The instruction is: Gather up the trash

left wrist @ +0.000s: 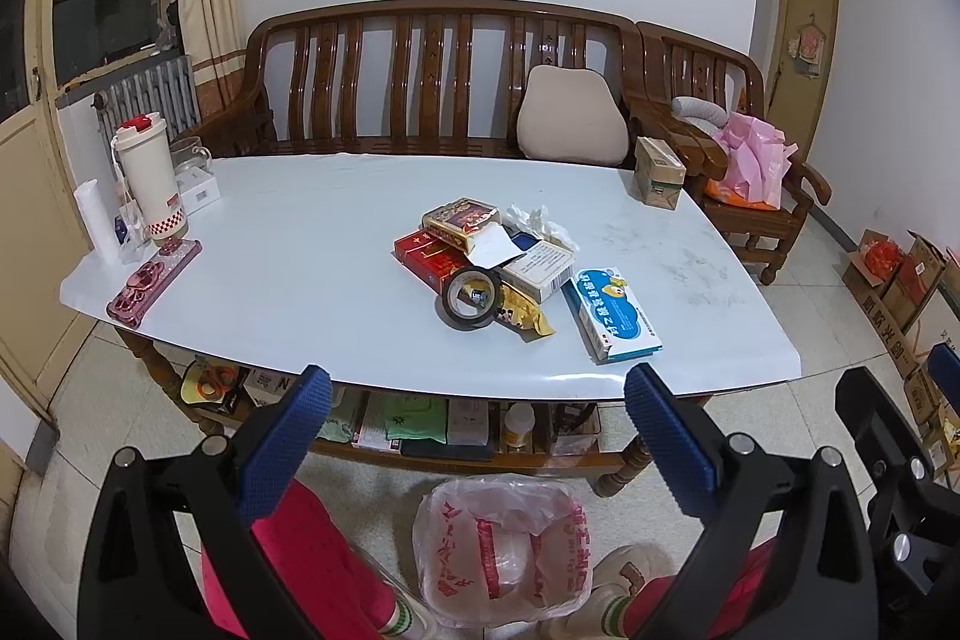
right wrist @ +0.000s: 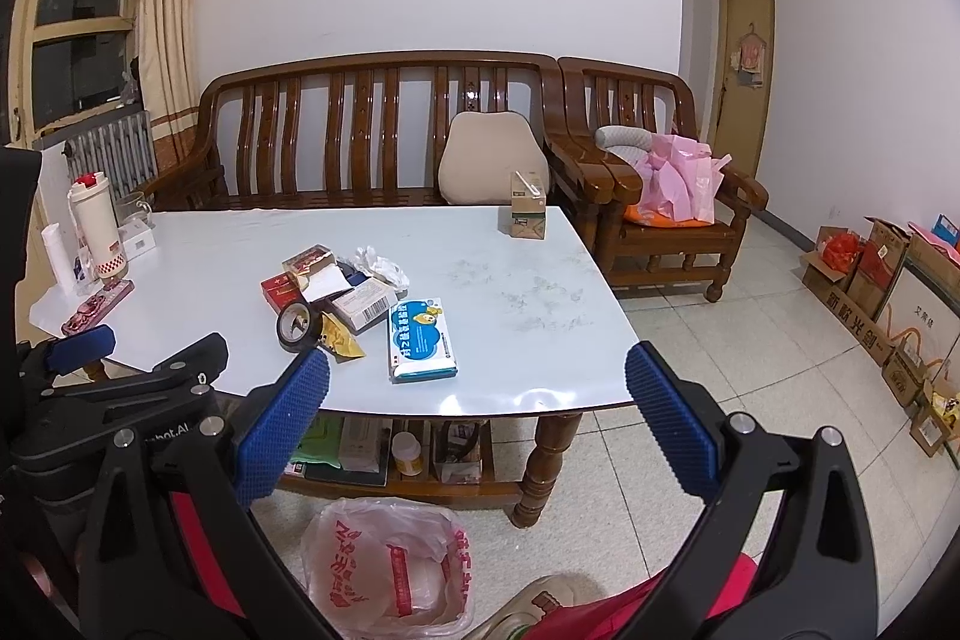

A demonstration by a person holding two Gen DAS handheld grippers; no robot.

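Observation:
A heap of trash lies mid-table: red cigarette boxes, a black tape roll, a yellow wrapper, a white box, crumpled tissue and a blue-white medicine box. A bin lined with a clear plastic bag stands on the floor by my feet. My left gripper is open and empty before the table's near edge. My right gripper is open and empty beside it.
The white table carries a cream tumbler, a pink phone and a green carton. A wooden sofa stands behind. Cardboard boxes line the right wall. A shelf under the table holds items.

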